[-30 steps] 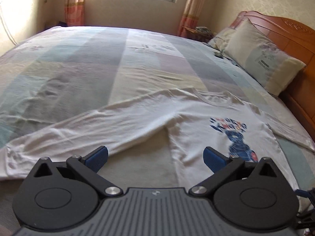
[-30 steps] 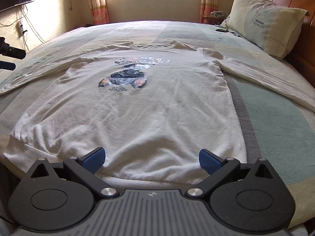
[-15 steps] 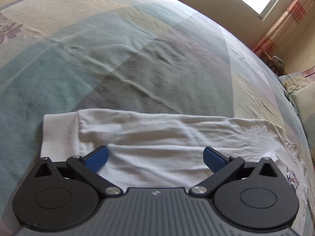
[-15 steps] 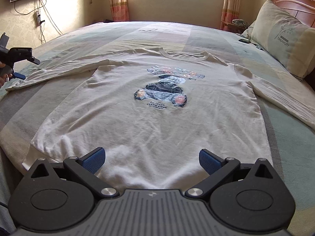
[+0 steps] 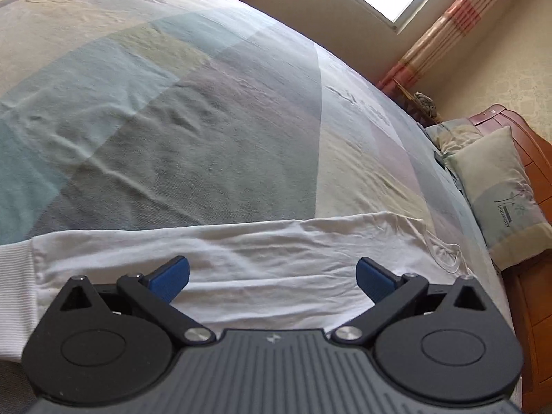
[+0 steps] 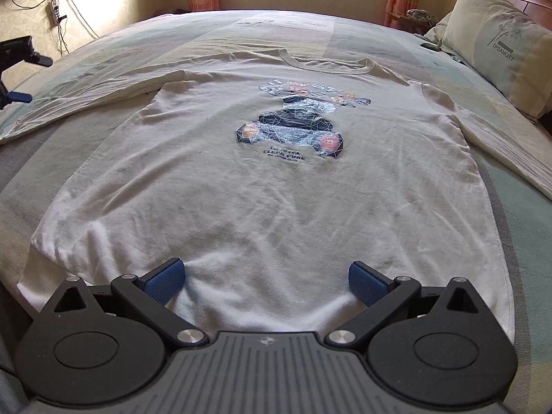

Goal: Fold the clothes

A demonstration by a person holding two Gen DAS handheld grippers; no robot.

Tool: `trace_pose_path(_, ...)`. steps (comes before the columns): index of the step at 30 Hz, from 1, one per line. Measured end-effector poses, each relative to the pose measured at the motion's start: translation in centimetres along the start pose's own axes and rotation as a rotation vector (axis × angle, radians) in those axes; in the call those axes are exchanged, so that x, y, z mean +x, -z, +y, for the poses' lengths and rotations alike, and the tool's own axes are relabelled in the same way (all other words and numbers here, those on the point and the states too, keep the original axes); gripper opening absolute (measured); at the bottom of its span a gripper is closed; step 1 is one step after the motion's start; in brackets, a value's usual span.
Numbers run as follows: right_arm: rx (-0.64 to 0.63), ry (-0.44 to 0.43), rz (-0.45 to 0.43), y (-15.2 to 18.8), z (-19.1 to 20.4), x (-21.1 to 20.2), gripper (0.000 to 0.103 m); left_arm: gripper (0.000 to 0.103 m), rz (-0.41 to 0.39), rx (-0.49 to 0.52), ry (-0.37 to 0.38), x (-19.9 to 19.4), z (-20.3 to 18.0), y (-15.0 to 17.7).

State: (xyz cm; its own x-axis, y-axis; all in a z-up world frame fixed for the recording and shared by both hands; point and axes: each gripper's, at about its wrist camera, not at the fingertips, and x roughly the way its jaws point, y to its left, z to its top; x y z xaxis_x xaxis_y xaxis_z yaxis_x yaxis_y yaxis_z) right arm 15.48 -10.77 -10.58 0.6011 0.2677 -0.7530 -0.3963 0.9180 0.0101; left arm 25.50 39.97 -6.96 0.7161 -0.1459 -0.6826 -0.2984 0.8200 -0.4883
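A white long-sleeved shirt (image 6: 276, 186) with a dark bear print (image 6: 293, 131) lies flat, front up, on the bed. Its hem is nearest in the right wrist view, and my right gripper (image 6: 267, 277) hovers open over the hem's middle. In the left wrist view the shirt's left sleeve (image 5: 241, 255) runs across the frame, its ribbed cuff (image 5: 15, 276) at the far left. My left gripper (image 5: 272, 276) is open just above that sleeve, with nothing between its fingers. The left gripper (image 6: 17, 69) also shows at the left edge of the right wrist view.
The bed has a patchwork sheet (image 5: 207, 120) of pale blue, grey and cream. A pillow (image 6: 500, 41) leans on the wooden headboard (image 5: 528, 158) at the right. A small dark object (image 6: 429, 45) lies near the pillow. Window and curtains (image 5: 448, 27) stand beyond the bed.
My left gripper swung from looking across the shirt body to hanging low over the left sleeve near the cuff. My right gripper shifted left along the hem and closer to it. Both stayed open.
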Motion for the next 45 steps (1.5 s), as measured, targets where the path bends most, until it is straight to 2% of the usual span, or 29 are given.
trace_pose_path(5,0.005,-0.008,0.002,0.1,-0.3,0.0,0.103,0.102,-0.004,-0.013,-0.1,4.0,0.8,-0.3)
trace_pose_path(8,-0.002,-0.001,-0.01,0.3,-0.2,0.2,0.103,0.102,-0.04,-0.023,-0.13,4.5,1.1,-1.3)
trace_pose_path(11,0.0,-0.002,-0.012,0.3,-0.2,0.2,0.103,0.102,-0.051,-0.042,-0.137,3.4,0.6,-1.8)
trace_pose_path(13,0.002,-0.004,-0.017,0.4,-0.2,0.2,0.103,0.102,-0.072,-0.019,-0.109,1.8,-0.2,-1.2)
trace_pose_path(16,0.002,0.0,-0.031,0.6,-0.1,0.1,0.103,0.102,-0.051,0.018,-0.07,0.2,-0.8,0.3)
trace_pose_path(18,0.004,0.004,-0.038,0.7,-0.1,0.1,0.103,0.102,-0.029,0.021,-0.087,-0.2,-0.4,1.5)
trace_pose_path(21,0.007,0.004,-0.046,0.9,-0.1,0.1,0.103,0.102,-0.003,-0.011,-0.155,0.1,1.5,3.3)
trace_pose_path(23,0.012,0.004,-0.057,1.0,-0.1,0.0,0.103,0.102,-0.04,0.003,-0.133,-0.9,2.0,4.8)
trace_pose_path(25,0.017,0.005,-0.06,1.1,-0.1,0.0,0.103,0.102,-0.021,0.018,-0.135,-2.0,1.7,5.6)
trace_pose_path(29,0.021,0.009,-0.062,1.2,0.0,-0.1,0.103,0.102,-0.039,0.085,-0.162,-3.8,0.8,5.2)
trace_pose_path(32,0.024,0.013,-0.061,1.2,0.0,-0.1,0.103,0.102,-0.021,0.035,-0.18,-3.5,1.7,4.5)
trace_pose_path(34,0.026,0.014,-0.06,1.3,0.1,-0.2,0.103,0.102,0.03,0.018,-0.217,-2.6,1.8,4.7)
trace_pose_path(36,0.025,0.011,-0.057,1.4,0.0,-0.4,0.103,0.102,0.036,0.061,-0.235,-2.5,0.6,5.2)
trace_pose_path(41,0.022,-0.013,-0.049,1.5,-0.4,-0.7,0.103,0.102,-0.009,0.175,-0.142,-4.4,-5.2,5.3)
trace_pose_path(45,0.018,-0.034,-0.046,1.6,-0.7,-0.9,0.103,0.102,-0.022,0.323,-0.055,-5.2,-12.5,5.8)
